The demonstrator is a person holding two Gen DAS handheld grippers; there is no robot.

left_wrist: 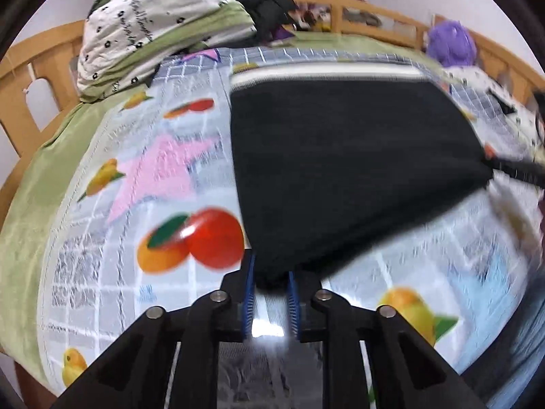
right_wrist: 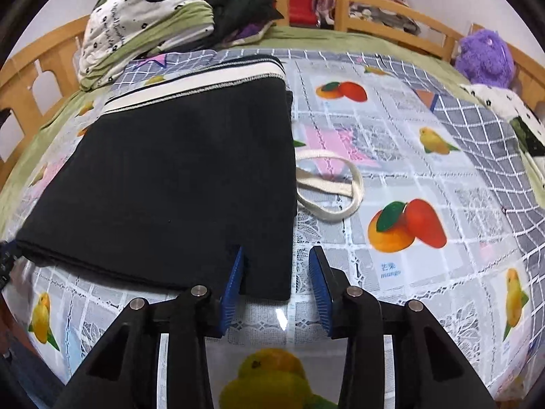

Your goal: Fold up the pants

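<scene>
Two grippers over a fruit-print cloth: left gripper pinches the near corner of the folded black pants; right gripper stands wide, straddling their other near corner. Cream drawstring loops just ahead-right; bundled quilt and purple plush far ahead.

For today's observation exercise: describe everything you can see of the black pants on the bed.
The pants are black, soft knit-looking fabric, folded into a flat stacked rectangle on the fruit-print cover. A cream waistband lies at the far end; a cream drawstring loops out beside them. The left gripper pinches a near corner, lifting it; the right gripper is open, straddling the other near corner.
</scene>
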